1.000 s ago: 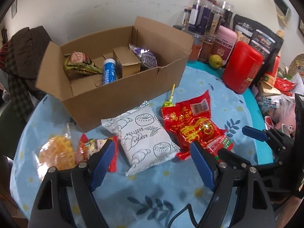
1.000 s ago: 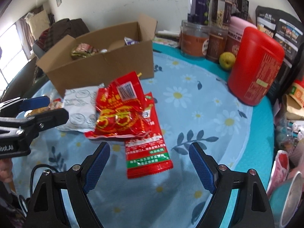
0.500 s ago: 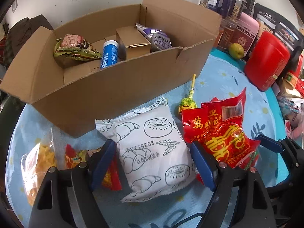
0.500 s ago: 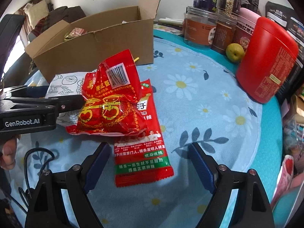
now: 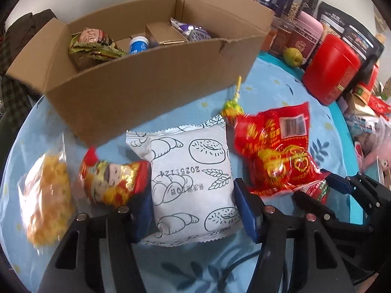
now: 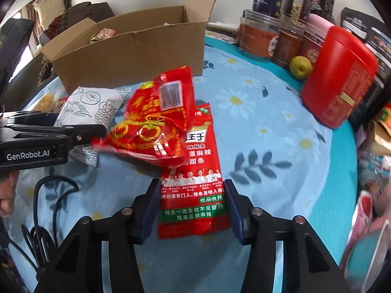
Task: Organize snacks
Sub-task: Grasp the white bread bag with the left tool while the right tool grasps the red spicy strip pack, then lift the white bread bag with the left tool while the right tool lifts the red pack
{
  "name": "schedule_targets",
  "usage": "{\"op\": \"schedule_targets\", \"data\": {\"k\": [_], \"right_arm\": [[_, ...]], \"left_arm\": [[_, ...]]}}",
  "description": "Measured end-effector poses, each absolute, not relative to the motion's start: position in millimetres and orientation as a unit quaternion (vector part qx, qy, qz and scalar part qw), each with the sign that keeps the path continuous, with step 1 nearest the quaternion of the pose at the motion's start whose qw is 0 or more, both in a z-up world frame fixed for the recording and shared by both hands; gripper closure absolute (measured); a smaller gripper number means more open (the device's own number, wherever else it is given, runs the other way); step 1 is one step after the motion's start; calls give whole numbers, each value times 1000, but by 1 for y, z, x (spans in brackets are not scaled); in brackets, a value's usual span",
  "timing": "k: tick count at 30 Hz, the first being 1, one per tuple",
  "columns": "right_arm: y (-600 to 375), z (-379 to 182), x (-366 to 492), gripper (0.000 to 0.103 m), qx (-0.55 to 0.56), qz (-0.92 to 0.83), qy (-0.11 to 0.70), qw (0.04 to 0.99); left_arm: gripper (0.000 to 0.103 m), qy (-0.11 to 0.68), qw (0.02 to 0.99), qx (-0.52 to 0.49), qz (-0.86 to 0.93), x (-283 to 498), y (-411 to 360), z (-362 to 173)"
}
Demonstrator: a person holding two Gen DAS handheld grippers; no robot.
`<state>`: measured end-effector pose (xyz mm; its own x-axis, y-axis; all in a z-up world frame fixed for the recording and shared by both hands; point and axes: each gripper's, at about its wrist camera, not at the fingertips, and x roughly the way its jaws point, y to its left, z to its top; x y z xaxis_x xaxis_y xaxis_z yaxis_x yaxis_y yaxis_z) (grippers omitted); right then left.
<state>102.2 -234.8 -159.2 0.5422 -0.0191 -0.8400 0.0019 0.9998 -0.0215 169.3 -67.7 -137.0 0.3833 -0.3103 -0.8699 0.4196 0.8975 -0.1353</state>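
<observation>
**While both grippers closed on packets, most snacks were still outside the box**

Though the open brown cardboard box point(image 5: 146, 90) already held several things, a crinkled green-and-gold packet point(image 5: 94, 45), a blue-and-white tube point(image 5: 138, 45), a small cardboard carton point(image 5: 163, 34) and a silvery purple wrapper point(image 5: 193, 31), the sorting looked less than half done. On the round blue daisy-print tablecloth point(image 6: 268, 127) there still lay a clear bag of yellow crisps point(image 5: 46, 195), a small red foil packet with a cartoon figure point(image 5: 114, 183), a green-wrapped lollipop point(image 5: 232, 107), a shiny red-and-gold foil bag point(image 6: 156, 122), and the two packets being taken.

The left gripper point(image 5: 193, 207) had just been closing around the white pillow-shaped bread packet printed with line drawings point(image 5: 190, 171); its blue pads stood against both long sides. The right gripper point(image 6: 193, 207) had likewise been closing on the flat red spicy-strip sachet with a green band point(image 6: 195, 195), pads at its two edges, and the foil bag overlapped the sachet's far end.

Room was tight. The bread packet lay just beside the box's near wall, which any lift must clear. The two grippers worked close together, and a red canister point(image 6: 339, 78), jars point(image 6: 259, 36) and a green pear point(image 6: 300, 67) crowded the table's far right rim.
</observation>
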Motion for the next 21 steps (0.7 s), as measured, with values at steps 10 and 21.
{"op": "schedule_targets", "data": {"k": [10, 21], "right_arm": [[-232, -154, 49, 53, 14, -14, 483, 875], [-216, -147, 3, 54, 20, -1, 491, 871]], "left_arm": [[44, 519, 816, 66, -248, 121, -54, -135], [44, 535, 788, 92, -289, 76, -42, -132]]}}
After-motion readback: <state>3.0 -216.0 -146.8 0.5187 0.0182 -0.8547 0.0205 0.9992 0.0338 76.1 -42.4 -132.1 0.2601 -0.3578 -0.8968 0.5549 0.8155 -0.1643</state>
